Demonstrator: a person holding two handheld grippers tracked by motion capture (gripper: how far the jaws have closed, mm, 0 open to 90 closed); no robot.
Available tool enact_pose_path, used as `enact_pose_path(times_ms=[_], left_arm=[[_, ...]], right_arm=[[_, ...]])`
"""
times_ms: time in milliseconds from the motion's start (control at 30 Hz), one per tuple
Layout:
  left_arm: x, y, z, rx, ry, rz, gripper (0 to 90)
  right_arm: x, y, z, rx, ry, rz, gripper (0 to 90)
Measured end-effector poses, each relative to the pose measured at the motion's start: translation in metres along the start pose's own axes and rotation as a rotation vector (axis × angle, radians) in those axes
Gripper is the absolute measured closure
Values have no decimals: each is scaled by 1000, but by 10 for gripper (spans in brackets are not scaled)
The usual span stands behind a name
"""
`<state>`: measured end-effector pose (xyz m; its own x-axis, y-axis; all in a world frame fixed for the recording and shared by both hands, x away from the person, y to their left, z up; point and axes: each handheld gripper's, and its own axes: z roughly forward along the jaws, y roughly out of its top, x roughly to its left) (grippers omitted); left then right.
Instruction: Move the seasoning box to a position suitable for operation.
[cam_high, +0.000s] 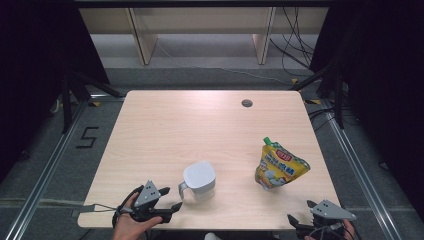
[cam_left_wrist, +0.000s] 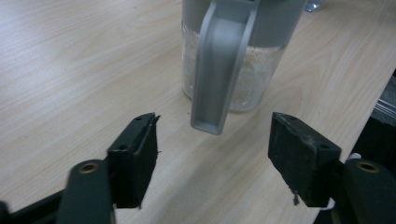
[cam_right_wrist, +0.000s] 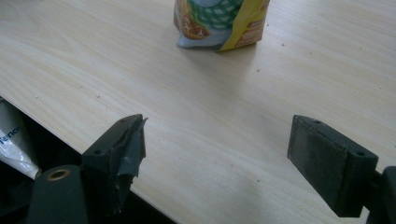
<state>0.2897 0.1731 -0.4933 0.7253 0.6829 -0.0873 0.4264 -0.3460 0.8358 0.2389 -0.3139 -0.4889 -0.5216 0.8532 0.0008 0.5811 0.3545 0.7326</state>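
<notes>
Jug (cam_left_wrist: 233, 51) just ahead of left claw (cam_left_wrist: 212, 156), handle facing it for easy grab | left jaws apart, empty | right claw (cam_right_wrist: 217, 158) apart, pouch (cam_right_wrist: 219, 23) ahead, well off

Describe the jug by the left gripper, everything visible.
The jug stands upright on the table, near its front edge. White lid on top, clear lower body holding a pale grainy fill, grey plastic-looking handle facing the left gripper. The open fingers flank the handle's lower end without touching; only the table touches it.
</notes>
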Motion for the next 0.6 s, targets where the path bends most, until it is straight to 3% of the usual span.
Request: enact_pose_path(times_ms=[67, 167, 300, 333, 400, 433, 500, 533, 600], left_arm=[[0, 2, 1, -8, 1, 0, 415], [0, 4, 4, 4, -4, 36, 459], [-3, 9, 9, -7, -1, 50, 514], [-3, 9, 9, -7, -1, 50, 523], [-3, 11, 12, -15, 6, 62, 554], [-3, 13, 15, -21, -3, 71, 562], [-4, 15, 17, -30, -9, 59, 612], [-2, 16, 16, -4, 8, 96, 623], [-3, 16, 17, -24, 2, 77, 652]], right_arm=[[2, 0, 0, 2, -2, 21, 206], [0, 0, 1, 1, 5, -6, 207], [0, 0, 1, -7, -37, -17, 207], [1, 0, 2, -10, -16, -4, 207], [1, 0, 1, -7, -36, -13, 207], [2, 0, 2, -4, -18, 13, 207], [0, 0, 2, -10, -35, -28, 207], [1, 0, 2, -7, -22, -13, 208], [0, 0, 2, -13, -34, -20, 208]])
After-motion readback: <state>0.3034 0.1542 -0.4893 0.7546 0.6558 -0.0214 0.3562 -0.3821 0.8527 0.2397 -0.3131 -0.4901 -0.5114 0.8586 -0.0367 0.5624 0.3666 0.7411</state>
